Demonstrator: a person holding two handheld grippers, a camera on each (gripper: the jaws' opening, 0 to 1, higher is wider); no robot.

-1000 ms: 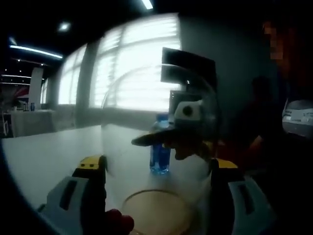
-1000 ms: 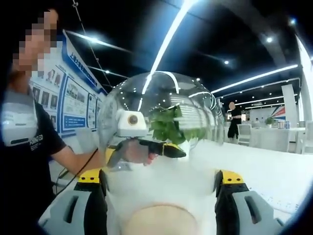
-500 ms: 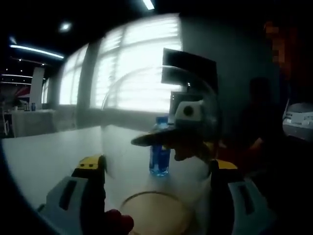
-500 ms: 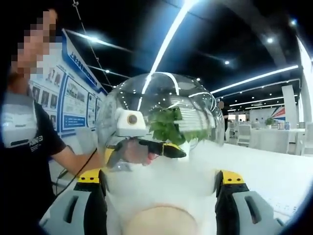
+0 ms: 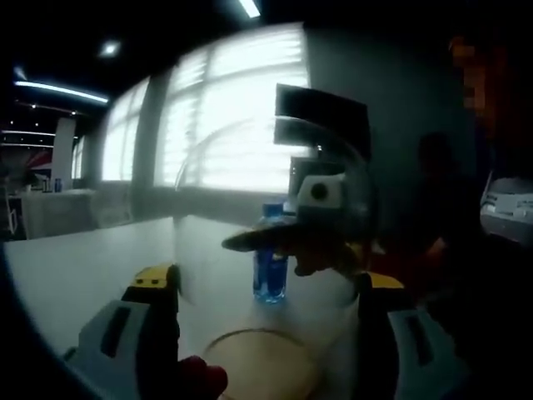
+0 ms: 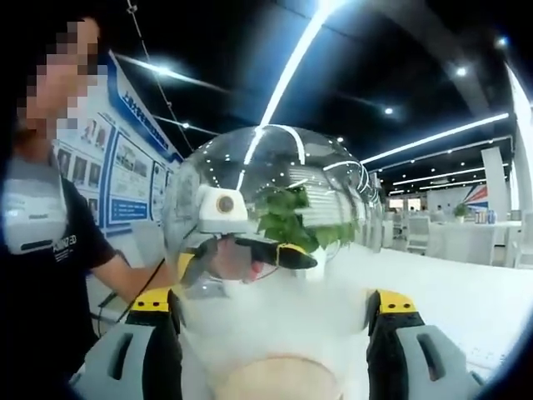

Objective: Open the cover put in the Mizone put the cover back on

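A clear glass dome cover (image 5: 250, 167) sits between the jaws of my left gripper (image 5: 266, 283), which press on its two sides. The same cover (image 6: 275, 167) fills the gap of my right gripper (image 6: 273, 304), held the same way from the opposite side. Through the glass in the left gripper view I see the blue Mizone bottle (image 5: 271, 271) standing upright on the white table (image 5: 83, 258), with the right gripper (image 5: 291, 242) in front of it. Through the glass in the right gripper view a green plant (image 6: 291, 221) shows behind the left gripper (image 6: 250, 250). A tan round disc (image 6: 279, 379) lies low between the jaws.
A person in a dark shirt (image 6: 42, 250) stands close at the left of the right gripper view. The white table (image 6: 466, 292) stretches away to the right there. Bright windows (image 5: 241, 108) and more tables stand further back.
Both views have shifted only slightly. The cover stays held between both pairs of jaws, and the bottle stands where it was.
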